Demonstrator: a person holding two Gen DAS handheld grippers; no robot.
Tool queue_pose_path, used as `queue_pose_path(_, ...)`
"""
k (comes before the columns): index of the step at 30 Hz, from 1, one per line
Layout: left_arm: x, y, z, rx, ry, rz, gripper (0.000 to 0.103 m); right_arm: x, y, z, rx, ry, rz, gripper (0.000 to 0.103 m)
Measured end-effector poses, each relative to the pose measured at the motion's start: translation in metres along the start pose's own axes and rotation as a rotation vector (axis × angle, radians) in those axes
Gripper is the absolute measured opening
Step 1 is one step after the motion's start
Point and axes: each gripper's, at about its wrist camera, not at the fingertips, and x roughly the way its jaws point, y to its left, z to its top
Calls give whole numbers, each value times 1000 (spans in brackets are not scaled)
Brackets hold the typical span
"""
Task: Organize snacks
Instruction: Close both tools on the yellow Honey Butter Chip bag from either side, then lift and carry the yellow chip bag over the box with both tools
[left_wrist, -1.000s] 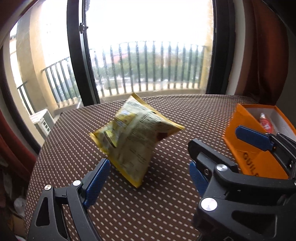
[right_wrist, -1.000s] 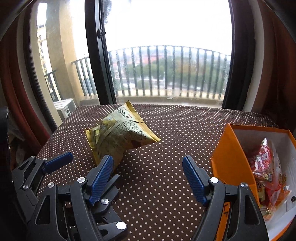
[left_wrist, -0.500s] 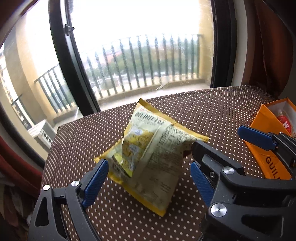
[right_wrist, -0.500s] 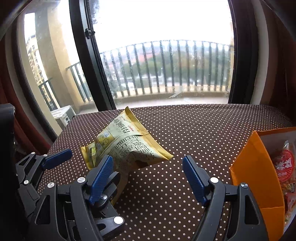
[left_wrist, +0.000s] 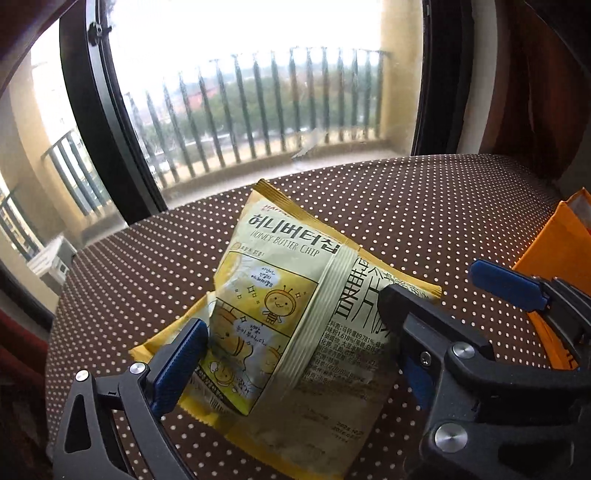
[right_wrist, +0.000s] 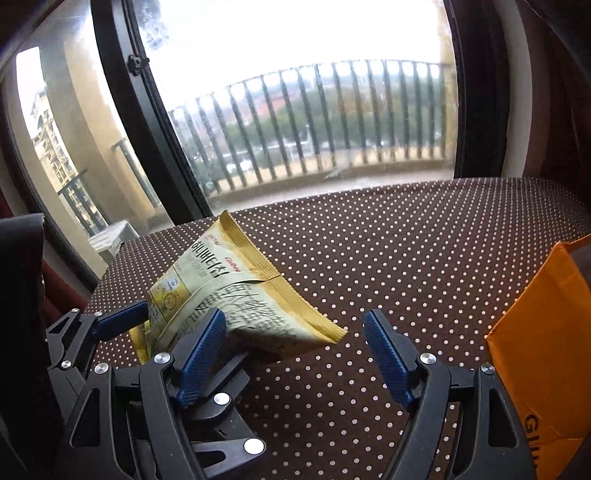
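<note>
Jaws of the left gripper (left_wrist: 295, 350) stand wide and have just been opening further; the yellow chip bag (left_wrist: 295, 295) sits between them, one blue pad beside the bag's lower left edge, the other behind its right half, neither visibly pressing on it. Taking the bag as landmark: it lies propped at a tilt on the dotted tablecloth (left_wrist: 424, 206), its sealed top edge raised toward the window. The right gripper (right_wrist: 295, 354) hangs to the bag's right, half open and empty, its left pad close beside the bag's lower right corner. Right of the bag, well apart, stands the orange box (right_wrist: 546, 325).

The step in hand looks like a grasp of the bag for the box. To do it well, I would bring the left pads further along the bag's puffed body before closing, so they catch the middle and not only a slack edge. Close gently, since an air-filled bag slips and the chips crush. Keep the right gripper clear of the left one's right finger, which already crosses close to it.

Hard to tell: whether the left pad behind the bag touches it. The box's inside is cut off at both frames' edges, so its free room cannot be judged. No hand shows.
</note>
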Motion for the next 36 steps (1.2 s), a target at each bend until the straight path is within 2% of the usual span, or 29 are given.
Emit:
queue_pose_path(4, 9, 1, -1, -18, -11, 21, 99, 13, -4, 0, 9, 17, 0, 80)
queue_pose_path(8, 10, -3, -3, -7, -33, 39, 92, 19, -6, -1, 18, 11, 0, 86)
queue_pose_path(16, 2, -8, -5, -24, -19, 38, 79, 21, -6, 0, 36, 18, 17, 87)
queue_pose_path(24, -20, -17, -18, -82, -15, 29, 66, 8, -10, -5, 68, 41, 55, 88)
queue_pose_path(36, -61, -45, -52, -171, -37, 24, 63, -42, -14, -37, 23, 38, 73, 89)
